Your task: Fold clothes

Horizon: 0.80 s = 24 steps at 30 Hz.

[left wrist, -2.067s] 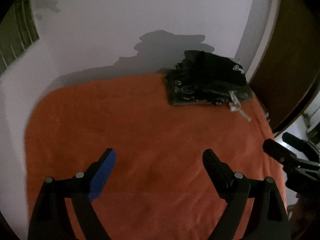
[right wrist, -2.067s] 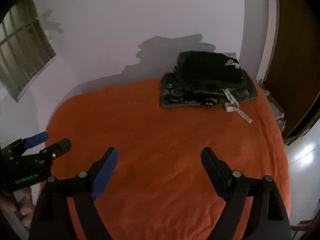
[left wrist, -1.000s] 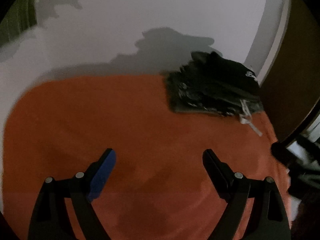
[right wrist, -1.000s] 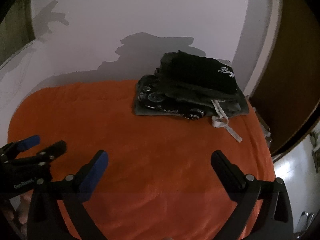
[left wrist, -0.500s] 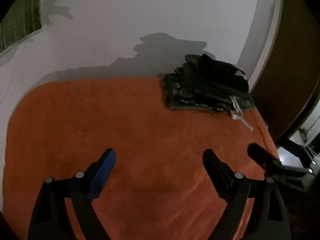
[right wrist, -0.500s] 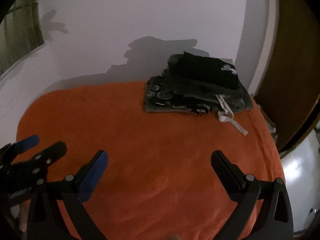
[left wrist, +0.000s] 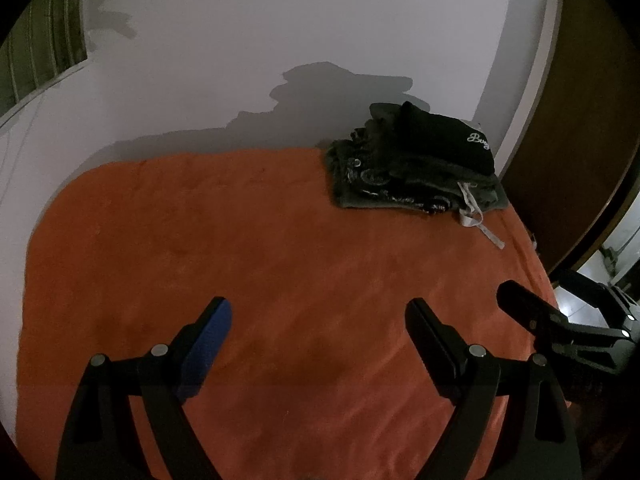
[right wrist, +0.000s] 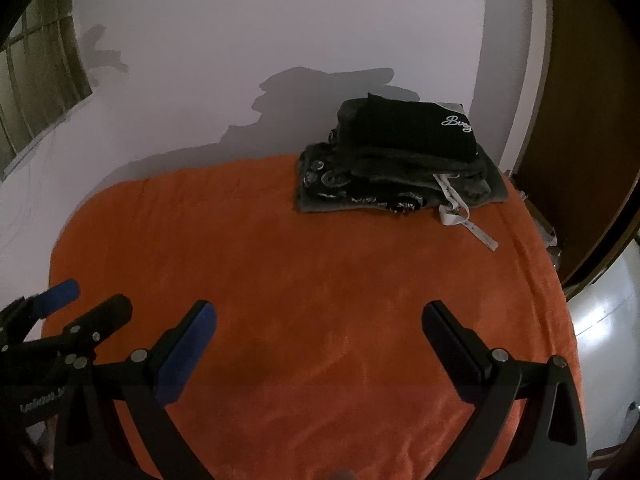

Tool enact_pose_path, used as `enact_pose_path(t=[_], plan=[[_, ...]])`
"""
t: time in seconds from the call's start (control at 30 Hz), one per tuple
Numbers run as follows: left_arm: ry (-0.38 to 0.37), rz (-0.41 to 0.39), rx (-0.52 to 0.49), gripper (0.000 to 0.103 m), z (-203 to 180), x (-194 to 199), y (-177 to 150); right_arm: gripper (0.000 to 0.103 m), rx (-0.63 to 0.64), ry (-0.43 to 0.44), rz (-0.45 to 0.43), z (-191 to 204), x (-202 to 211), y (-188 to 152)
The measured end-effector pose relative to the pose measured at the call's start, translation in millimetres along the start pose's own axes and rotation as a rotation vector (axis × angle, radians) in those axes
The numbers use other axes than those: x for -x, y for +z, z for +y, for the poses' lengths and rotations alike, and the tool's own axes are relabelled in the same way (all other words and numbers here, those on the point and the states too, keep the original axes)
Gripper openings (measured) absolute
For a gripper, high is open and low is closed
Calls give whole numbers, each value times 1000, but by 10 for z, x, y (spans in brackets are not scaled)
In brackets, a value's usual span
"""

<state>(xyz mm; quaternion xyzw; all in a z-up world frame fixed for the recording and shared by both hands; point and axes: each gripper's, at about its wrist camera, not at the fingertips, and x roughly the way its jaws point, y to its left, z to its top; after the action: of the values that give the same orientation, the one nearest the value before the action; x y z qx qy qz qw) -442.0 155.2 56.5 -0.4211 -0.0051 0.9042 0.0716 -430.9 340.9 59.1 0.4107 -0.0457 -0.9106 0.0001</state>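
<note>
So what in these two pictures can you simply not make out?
- White lettering on the black top garment: right wrist view, too small, its end curves out of sight.
- Lower garments in the folded pile: both views, dark and covered by those above.
- Right gripper: left wrist view, far finger lost in glare.

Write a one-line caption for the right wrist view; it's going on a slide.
Open right hand-held gripper above an orange blanket, folded dark clothes stacked by the far wall.

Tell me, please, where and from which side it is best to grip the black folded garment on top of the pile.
Probably grip the black folded garment at its near edge, coming from the front over the orange blanket. It lies flat on top of the pile, its far side is against the wall, and the near edge overhangs nothing.
</note>
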Motion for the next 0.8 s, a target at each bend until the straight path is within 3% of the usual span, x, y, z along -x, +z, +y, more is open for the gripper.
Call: enact_pose_path(t=[0.27, 0.5, 0.8], plan=[[-21, 27, 50, 89, 81, -35, -9, 103, 2, 5, -12, 47, 62, -22], [11, 21, -5, 90, 4, -47, -42, 103, -43, 16, -38, 13, 92, -4], [3, 10, 6, 89, 40, 5, -37, 103, -41, 19, -29, -4, 99, 10]])
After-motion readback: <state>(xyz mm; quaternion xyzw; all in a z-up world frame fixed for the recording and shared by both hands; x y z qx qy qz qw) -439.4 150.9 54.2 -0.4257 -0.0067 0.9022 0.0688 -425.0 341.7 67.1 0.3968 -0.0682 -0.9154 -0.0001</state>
